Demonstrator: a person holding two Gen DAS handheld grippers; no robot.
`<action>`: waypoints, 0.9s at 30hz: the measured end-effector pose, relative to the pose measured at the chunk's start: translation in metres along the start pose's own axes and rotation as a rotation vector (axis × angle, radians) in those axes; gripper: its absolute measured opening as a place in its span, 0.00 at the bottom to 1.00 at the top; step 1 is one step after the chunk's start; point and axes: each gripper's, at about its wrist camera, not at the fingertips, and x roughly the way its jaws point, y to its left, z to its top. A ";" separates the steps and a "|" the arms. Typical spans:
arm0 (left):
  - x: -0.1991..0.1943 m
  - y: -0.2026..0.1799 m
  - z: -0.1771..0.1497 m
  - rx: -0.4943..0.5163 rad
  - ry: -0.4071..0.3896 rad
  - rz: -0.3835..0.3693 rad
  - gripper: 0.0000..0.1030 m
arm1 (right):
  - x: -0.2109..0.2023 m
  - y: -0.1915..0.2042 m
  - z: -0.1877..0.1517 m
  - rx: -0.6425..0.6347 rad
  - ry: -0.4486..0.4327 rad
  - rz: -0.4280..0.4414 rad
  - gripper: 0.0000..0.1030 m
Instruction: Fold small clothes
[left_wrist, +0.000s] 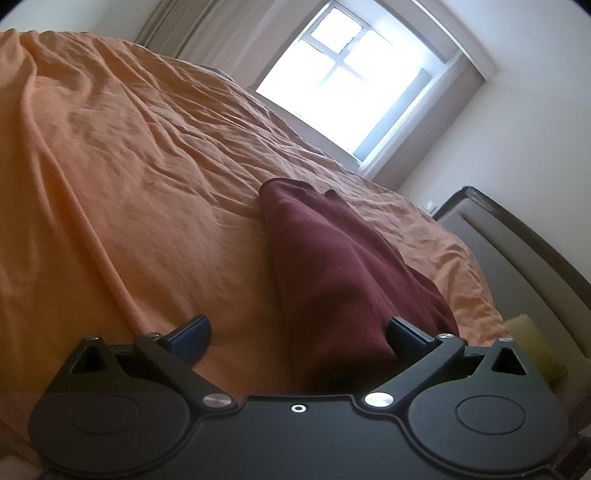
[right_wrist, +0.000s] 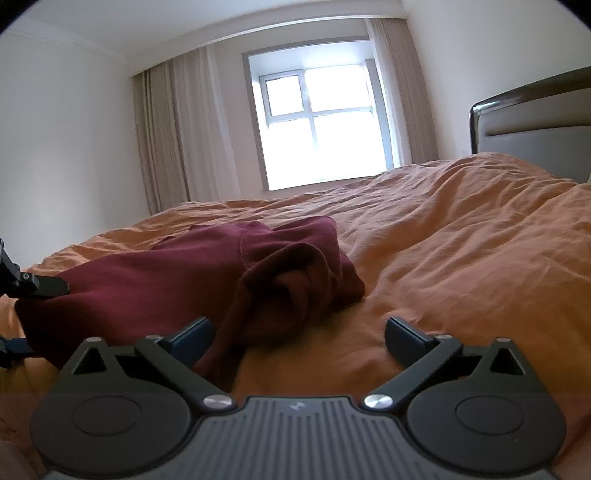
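Left gripper (left_wrist: 297, 338): jaws spread wide, nothing clamped. It sits low over the bed, and the near end of the maroon garment (left_wrist: 332, 266) runs in between its fingers, closer to the right-hand fingertip (left_wrist: 400, 332). Can't tell if the cloth touches either pad.

Right gripper (right_wrist: 299, 338): also spread wide, holding nothing. Bunched edge of the garment (right_wrist: 229, 280) lies just in front of its left finger (right_wrist: 192, 338); bare sheet lies in front of the other finger.

In the right wrist view the left gripper's fingers (right_wrist: 40, 284) show at the far left edge, one above the garment's end and one below it.

The garment lies crumpled on the orange bedsheet (right_wrist: 461, 251), ribbed knit, one stitched hem visible, one end rolled into a lump. Not folded.

The sheet is wrinkled all over. Grey padded headboard (right_wrist: 535, 140) with a dark frame is to the right. Bright window (right_wrist: 317, 122) with beige curtains (right_wrist: 166, 136) sits beyond the bed, white walls around it.
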 end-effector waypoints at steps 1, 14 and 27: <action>-0.001 0.000 0.002 0.011 0.009 -0.007 0.99 | -0.001 -0.002 0.000 0.001 0.000 0.009 0.99; 0.015 -0.007 0.054 0.116 0.052 0.026 0.99 | 0.008 -0.042 0.065 0.074 -0.018 0.071 1.00; 0.055 0.004 0.058 0.144 0.192 -0.018 0.99 | 0.107 -0.056 0.068 0.278 0.215 0.113 0.80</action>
